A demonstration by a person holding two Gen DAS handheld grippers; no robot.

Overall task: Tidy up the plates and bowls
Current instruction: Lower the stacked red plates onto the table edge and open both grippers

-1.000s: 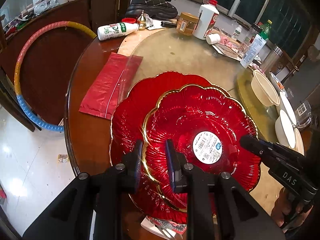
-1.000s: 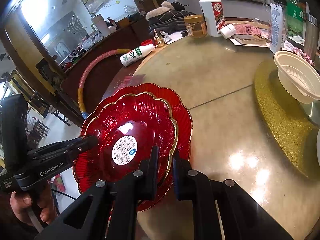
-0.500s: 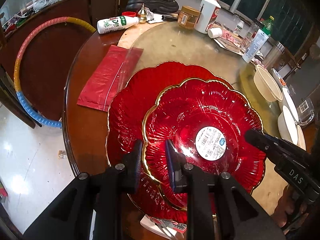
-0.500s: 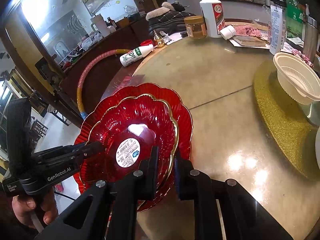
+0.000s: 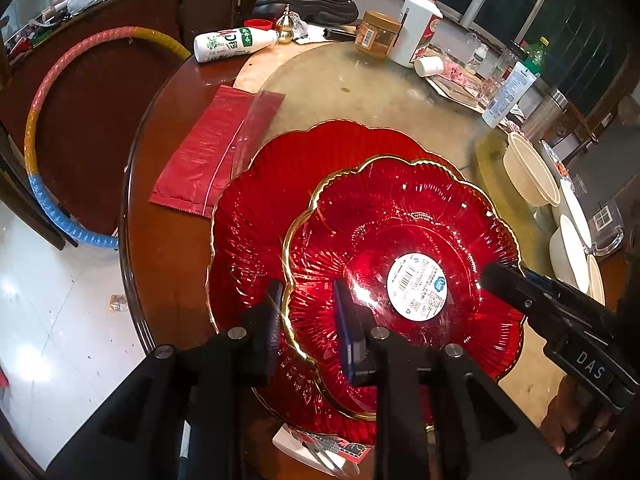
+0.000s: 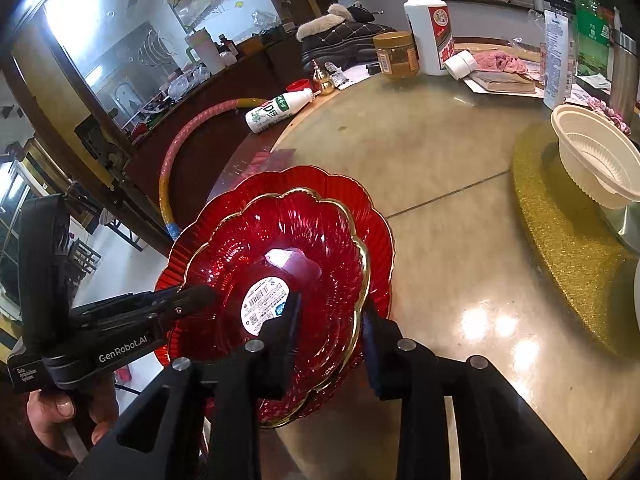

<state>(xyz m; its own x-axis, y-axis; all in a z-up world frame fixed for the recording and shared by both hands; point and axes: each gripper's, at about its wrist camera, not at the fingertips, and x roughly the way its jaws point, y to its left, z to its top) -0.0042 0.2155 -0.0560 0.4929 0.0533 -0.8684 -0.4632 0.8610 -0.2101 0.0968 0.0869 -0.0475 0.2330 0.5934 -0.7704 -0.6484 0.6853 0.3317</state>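
On the larger plate (image 5: 256, 216), small red plate (image 5: 400, 240) flat, label up

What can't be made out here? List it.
- Left wrist view: near rim of the larger red plate, hidden under the smaller red plate and the left gripper.
- Both views: sticker print, too small to read.
- Left wrist view: white bowls, edge-on at the picture's right; count unclear.

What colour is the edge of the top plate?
Gold, around the red top plate. Clearest in the left wrist view.
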